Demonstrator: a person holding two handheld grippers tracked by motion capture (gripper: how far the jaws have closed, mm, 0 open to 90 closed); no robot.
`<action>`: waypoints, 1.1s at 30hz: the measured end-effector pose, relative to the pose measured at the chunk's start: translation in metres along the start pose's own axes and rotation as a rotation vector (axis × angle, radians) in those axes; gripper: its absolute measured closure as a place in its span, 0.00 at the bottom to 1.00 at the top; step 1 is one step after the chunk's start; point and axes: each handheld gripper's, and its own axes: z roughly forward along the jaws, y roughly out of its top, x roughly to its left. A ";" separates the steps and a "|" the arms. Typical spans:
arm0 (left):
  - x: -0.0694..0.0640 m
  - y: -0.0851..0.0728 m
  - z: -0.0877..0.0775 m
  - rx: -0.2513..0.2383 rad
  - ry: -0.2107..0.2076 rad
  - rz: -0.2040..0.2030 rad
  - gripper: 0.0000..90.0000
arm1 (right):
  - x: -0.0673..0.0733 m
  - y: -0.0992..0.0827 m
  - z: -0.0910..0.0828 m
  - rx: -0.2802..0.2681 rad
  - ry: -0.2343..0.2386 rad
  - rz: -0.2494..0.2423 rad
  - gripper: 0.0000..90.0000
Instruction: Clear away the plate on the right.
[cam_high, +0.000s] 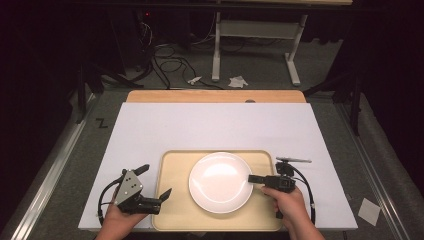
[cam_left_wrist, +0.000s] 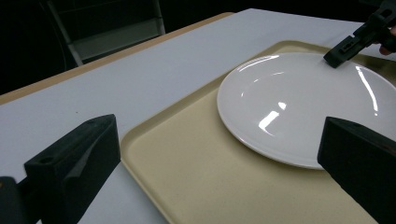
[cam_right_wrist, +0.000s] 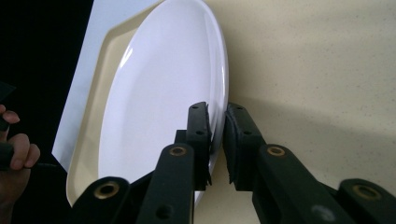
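Right gripper has its jaws pinched on the right rim of the white plate, which sits on the tray near the tabletop's front edge. Glossy, stiff, breakable: grip the rim. Left gripper gapes wide, empty.

white plate, round, glossy w/ shallow rim, empty, lies flat on a beige tray, slightly right of tray centre. tray is rectangular w/ rounded corners & low raised edge, sits at near edge of the white-covered bench. plate's right rim sits between the jaws of the right claw, which are closed onto it, one above, one below.
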 end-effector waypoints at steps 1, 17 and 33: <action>0.000 0.000 0.000 0.000 0.000 0.000 0.00 | 0.000 0.000 0.001 0.002 -0.002 -0.001 0.90; 0.000 0.000 0.000 0.001 -0.002 0.004 0.00 | 0.000 -0.001 0.000 0.012 -0.021 -0.042 0.74; -0.001 0.001 0.000 -0.003 -0.006 -0.003 0.00 | 0.010 0.006 -0.033 -0.146 -0.095 -0.201 0.67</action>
